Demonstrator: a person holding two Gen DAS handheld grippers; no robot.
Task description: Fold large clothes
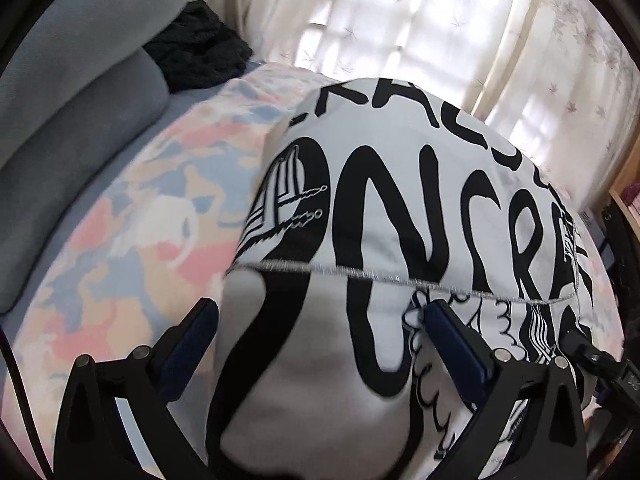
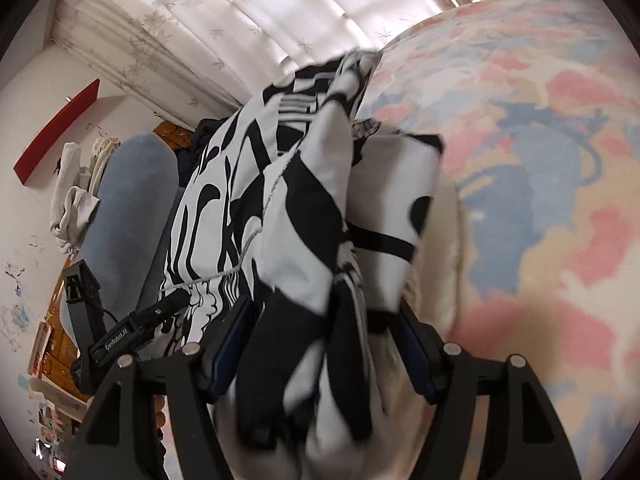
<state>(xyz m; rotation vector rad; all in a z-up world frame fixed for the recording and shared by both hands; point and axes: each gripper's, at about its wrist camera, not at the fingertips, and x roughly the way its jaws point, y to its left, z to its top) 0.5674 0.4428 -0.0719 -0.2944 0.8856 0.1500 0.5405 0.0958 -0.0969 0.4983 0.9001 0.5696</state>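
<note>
Left claw (image 1: 316, 320): fingers stood wide apart, straddling the white and black printed garment (image 1: 400, 208); cloth filled the gap but no pad visibly pressed it.
Right claw (image 2: 324, 320): fingers (image 2: 230, 340) stood apart with a thick bunch of the same garment (image 2: 304, 216) gathered between them; whether the pads gripped it could not be told.
Garment: draped ahead of both claws over the bed, a grey stitched seam (image 1: 360, 274) running across just beyond the left claw's fingertips.
Writing: big black letters on the cloth, only partly readable, something like "ONCR" ahead of the left claw; "GenRobot.AI" on a black module (image 2: 120, 342) left of the right claw.
Bedspread (image 2: 540, 184): pink, blue and cream, lying open to the right of the right claw and left of the left claw.
Beyond: grey pillow (image 1: 92, 128) and dark knit item (image 1: 200, 48) far left of the left claw; leaf-patterned curtain (image 1: 440, 20) behind.
</note>
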